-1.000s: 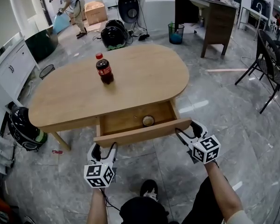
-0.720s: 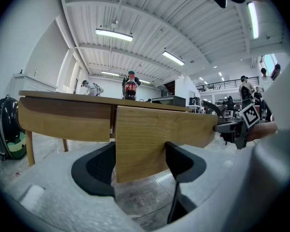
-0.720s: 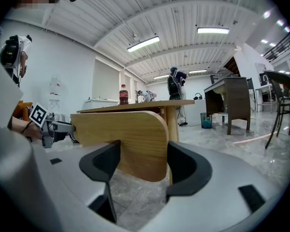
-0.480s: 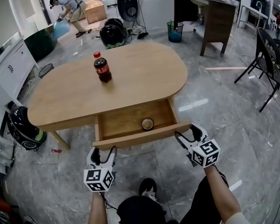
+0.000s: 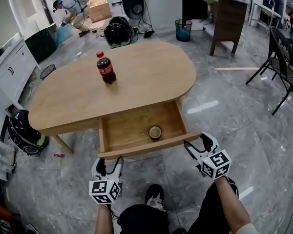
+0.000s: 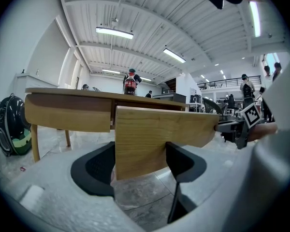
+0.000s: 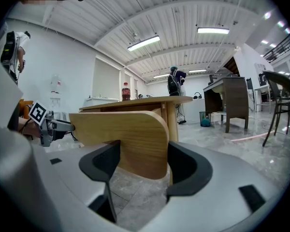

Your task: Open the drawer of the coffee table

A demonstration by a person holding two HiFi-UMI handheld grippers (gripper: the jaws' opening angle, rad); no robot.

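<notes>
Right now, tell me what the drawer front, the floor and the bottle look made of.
Drawer front: light wood or wood veneer, matte, with visible grain lines.
Floor: likely polished grey marble-look tile, going by the veining, joint lines and glossy reflections.
Bottle: probably clear plastic holding a dark drink, with a red cap and label.

Drawer point(image 5: 149, 146) pulled further out.
</notes>
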